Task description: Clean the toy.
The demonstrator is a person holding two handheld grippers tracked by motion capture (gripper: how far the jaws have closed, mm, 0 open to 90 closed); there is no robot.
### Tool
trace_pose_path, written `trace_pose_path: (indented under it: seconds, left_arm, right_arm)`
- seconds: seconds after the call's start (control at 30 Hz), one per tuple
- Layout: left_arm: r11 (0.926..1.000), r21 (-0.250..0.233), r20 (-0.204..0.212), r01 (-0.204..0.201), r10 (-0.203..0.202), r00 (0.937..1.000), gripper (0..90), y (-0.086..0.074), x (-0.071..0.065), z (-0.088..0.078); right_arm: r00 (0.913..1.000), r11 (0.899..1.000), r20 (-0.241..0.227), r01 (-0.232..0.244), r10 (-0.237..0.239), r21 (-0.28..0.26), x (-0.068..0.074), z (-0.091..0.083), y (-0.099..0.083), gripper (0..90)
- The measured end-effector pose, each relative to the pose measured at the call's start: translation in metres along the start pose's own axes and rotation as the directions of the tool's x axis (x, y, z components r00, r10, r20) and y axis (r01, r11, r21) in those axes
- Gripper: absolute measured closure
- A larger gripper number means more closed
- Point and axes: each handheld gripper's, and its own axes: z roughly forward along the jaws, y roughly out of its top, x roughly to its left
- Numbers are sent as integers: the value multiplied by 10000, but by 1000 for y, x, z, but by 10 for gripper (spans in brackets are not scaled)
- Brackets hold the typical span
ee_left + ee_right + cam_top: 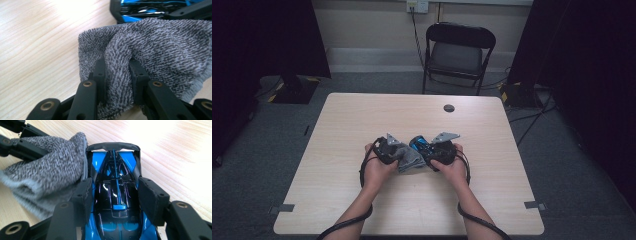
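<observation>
Item 1: toy car [117, 195], blue and black, near table [362, 120] centre. My right gripper [116, 195] clamped across its body, pads on both flanks. Judged light, rigid, glossy shell likely slippery; rear wing thin, probably fragile. Grip mid-body, never wing.

Item 2: grey cloth [155, 50], terry, touching car's side. My left gripper [117, 75] pinched tight on bunched fold. Judged soft, limp, grippy; holds anywhere, best by thick fold.
</observation>
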Motion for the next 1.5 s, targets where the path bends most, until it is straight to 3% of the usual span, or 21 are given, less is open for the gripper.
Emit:
trace_pose_path:
  seconds: [0.47,0.67,0.8,1.03,1.5]
  left_arm:
    - [9983,111,-414,569,-564,9975,714,-4,27,-6]
    - [9963,48,-401,860,-857,9955,714,-7,36,-15]
    - [9975,-4,-300,712,-712,9970,715,-8,39,-24]
    - [9989,-165,-41,441,-442,9990,714,-10,33,-39]
    - [9991,-377,791,-199,228,9966,715,-14,-3,-42]
  right_arm:
    - [10000,10000,-5,2,-2,-31,0,0,0,461]
    - [10000,10000,-10,-3,3,8,0,0,0,462]
    - [10000,10000,-13,-9,9,8,0,0,0,462]
    - [10000,10000,-21,-1,1,-58,0,0,-1,462]
    - [10000,10000,-63,-11,11,-46,-1,0,-1,463]
